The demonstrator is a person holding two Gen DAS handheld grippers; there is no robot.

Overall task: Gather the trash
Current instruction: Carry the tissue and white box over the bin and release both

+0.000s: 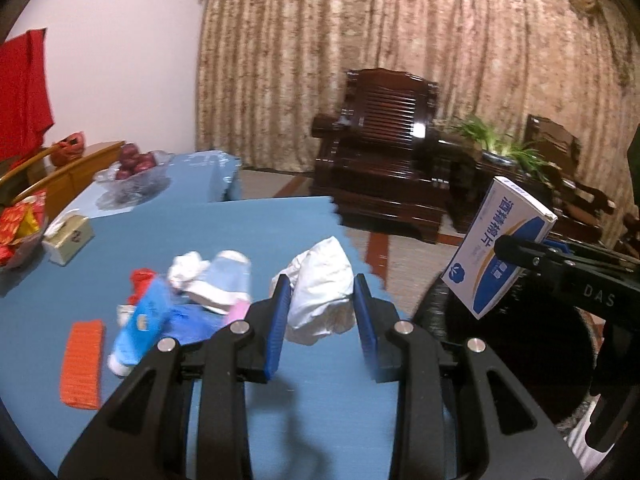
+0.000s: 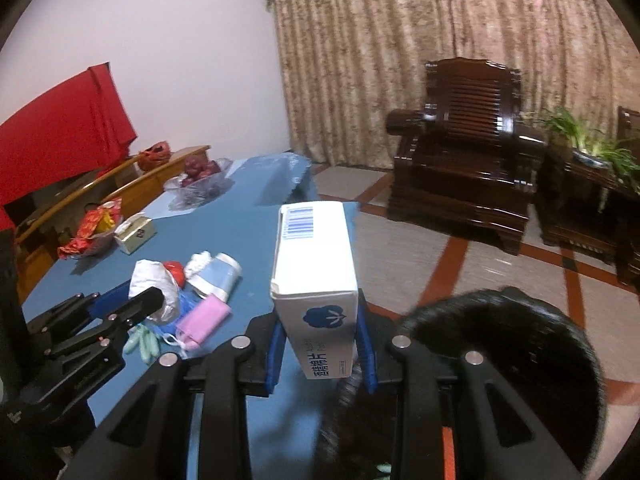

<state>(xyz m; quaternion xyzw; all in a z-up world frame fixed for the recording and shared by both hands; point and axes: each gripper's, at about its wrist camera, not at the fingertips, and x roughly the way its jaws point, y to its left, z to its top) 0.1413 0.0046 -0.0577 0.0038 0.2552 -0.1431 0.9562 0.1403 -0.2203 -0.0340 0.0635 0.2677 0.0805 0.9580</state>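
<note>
My left gripper (image 1: 320, 292) is closed around a crumpled white tissue (image 1: 320, 288) on the blue table (image 1: 260, 232). It also shows in the right wrist view (image 2: 132, 308) with the tissue (image 2: 154, 286). My right gripper (image 2: 318, 332) is shut on a white and blue box (image 2: 314, 268), held over the rim of the black trash bin (image 2: 500, 344). The box (image 1: 500, 244) shows in the left wrist view above the bin (image 1: 500, 352). Other trash lies on the table: a blue tube (image 1: 142, 324), an orange packet (image 1: 82, 364), a pink packet (image 2: 204, 318), a small blue and white bottle (image 1: 228, 280).
A glass bowl of red fruit (image 1: 134, 168), a tissue box (image 1: 68, 238) and a dish of red packets (image 1: 18, 232) stand at the table's far left. A dark wooden armchair (image 2: 464, 160) and a potted plant (image 2: 592, 148) stand beyond on the tiled floor.
</note>
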